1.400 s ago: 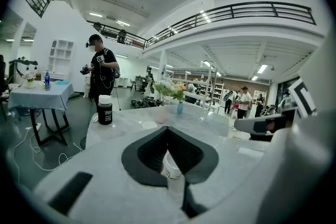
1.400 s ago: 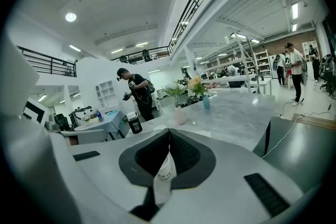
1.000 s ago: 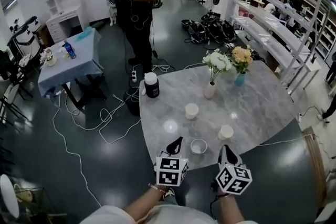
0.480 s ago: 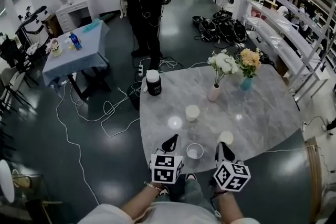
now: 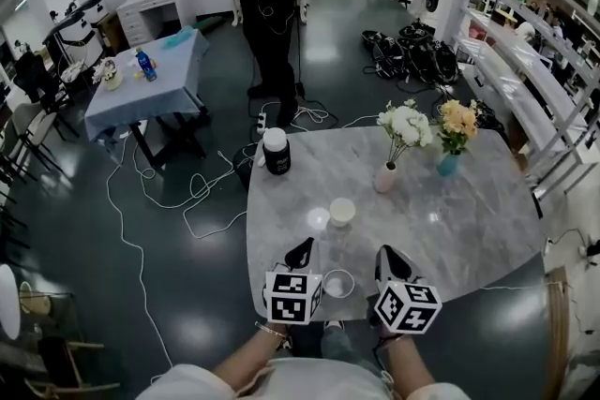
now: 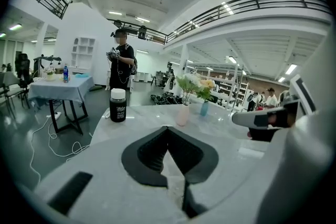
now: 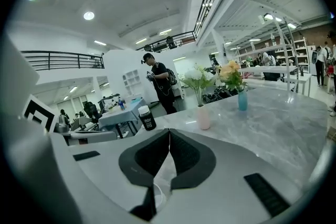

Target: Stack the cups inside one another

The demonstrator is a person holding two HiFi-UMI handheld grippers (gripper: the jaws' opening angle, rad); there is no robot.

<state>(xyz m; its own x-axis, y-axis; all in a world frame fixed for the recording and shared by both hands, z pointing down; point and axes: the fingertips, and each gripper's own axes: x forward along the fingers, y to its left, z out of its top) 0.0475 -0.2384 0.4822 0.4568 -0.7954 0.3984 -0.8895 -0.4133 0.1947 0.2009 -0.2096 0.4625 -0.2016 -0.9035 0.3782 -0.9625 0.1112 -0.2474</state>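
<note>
Both hands have shifted sideways along the near edge of the worktop (image 5: 469, 201) over the last second. Left hand-held gripper (image 5: 301, 250): jaws together, nothing in them. Right hand-held gripper (image 5: 386, 258): same, pressed together, empty. Near cup (image 5: 337, 283) sits upright between the two, just beside each. Far cup (image 5: 342, 211) stands ahead of the left one, apart from it. Third cup showed just ahead of the right tip a moment ago and is now out of sight, probably hidden by that gripper. Nothing nested yet. My read: still the approach, jaws must open before any pick
</note>
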